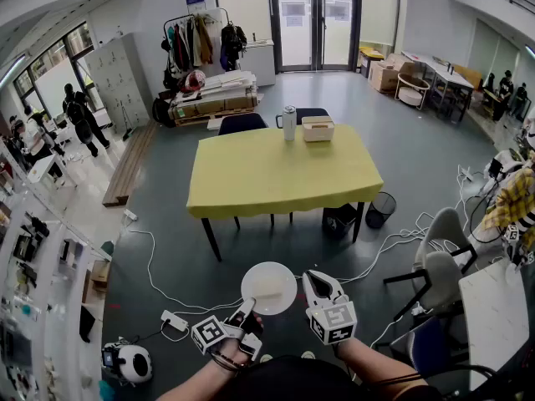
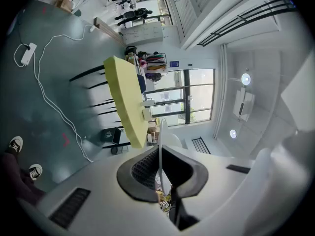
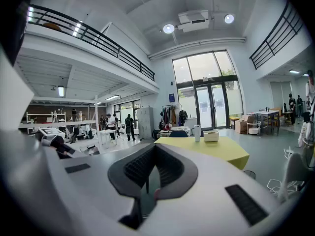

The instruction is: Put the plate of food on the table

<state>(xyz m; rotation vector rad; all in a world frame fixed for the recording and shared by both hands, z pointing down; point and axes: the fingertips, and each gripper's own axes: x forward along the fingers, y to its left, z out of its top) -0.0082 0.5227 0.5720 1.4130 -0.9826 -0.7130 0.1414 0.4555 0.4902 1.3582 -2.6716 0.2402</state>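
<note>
One white plate [image 1: 269, 288] is clamped by its rim in the left gripper [image 1: 246, 309], well apart from the yellow counter [image 1: 276, 178]. The right gripper [image 1: 318, 289] sits closed and empty beside it. Keeping the plate level while walking to the counter's bare near side seems wisest.

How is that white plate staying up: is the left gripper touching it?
Touching. The left gripper view shows the plate pinched edge-on inside the left gripper, its jaws shut on the rim with no gap.
</note>
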